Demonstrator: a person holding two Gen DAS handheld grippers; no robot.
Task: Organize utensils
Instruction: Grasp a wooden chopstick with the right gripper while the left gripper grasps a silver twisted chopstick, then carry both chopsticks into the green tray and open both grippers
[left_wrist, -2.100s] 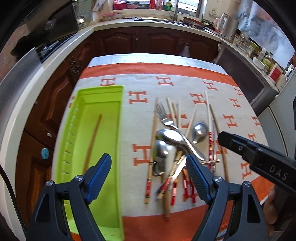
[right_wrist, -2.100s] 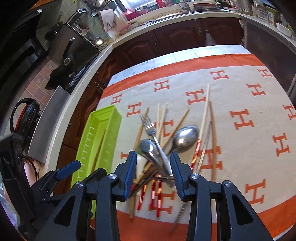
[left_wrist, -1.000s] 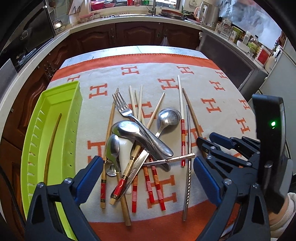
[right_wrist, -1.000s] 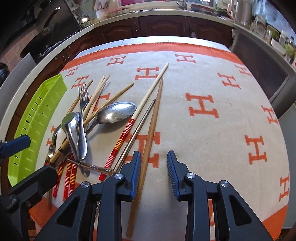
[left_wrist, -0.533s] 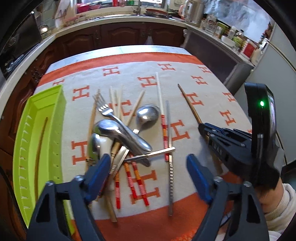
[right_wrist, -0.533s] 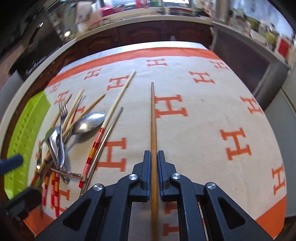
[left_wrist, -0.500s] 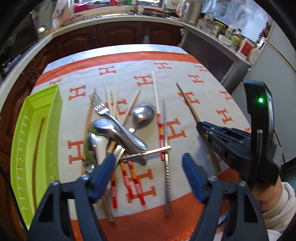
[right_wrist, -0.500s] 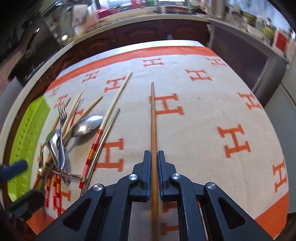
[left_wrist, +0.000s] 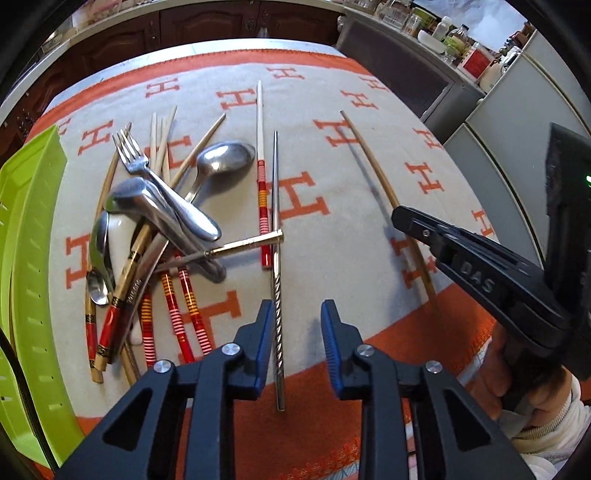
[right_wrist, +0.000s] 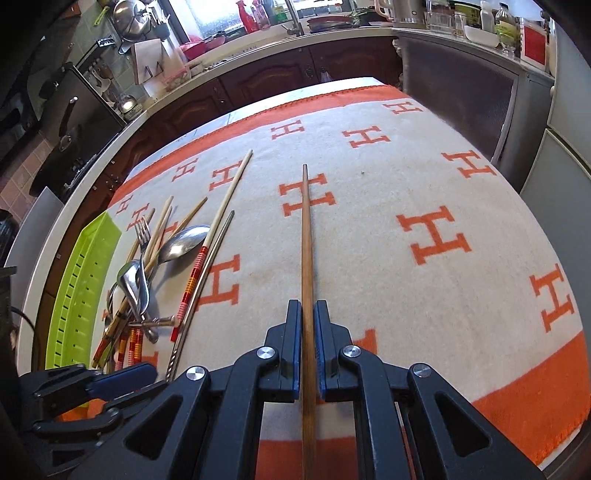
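My right gripper (right_wrist: 307, 314) is shut on a plain brown wooden chopstick (right_wrist: 306, 229), which sticks out ahead of it and casts a shadow on the cloth. The left wrist view shows that chopstick (left_wrist: 369, 155) held off to the right of the pile. My left gripper (left_wrist: 297, 325) is closing. A twisted metal chopstick (left_wrist: 276, 258) lies between its jaws next to the left pad, and a gap still shows on the right. A heap of spoons (left_wrist: 225, 155), a fork (left_wrist: 133, 162) and striped chopsticks (left_wrist: 184, 306) lies left of centre. The green tray (left_wrist: 26, 221) stands at the far left.
An orange and cream cloth (right_wrist: 424, 184) with H marks covers the table. Its right half holds nothing but the held chopstick. A person's hand and white sleeve (left_wrist: 546, 417) hold the right gripper. Counters, dark cabinets and appliances ring the table.
The left jaws have narrowed from wide open around the metal chopstick, and the gripper has come down closer. The right gripper shut on the brown chopstick and carried it right, away from the pile.
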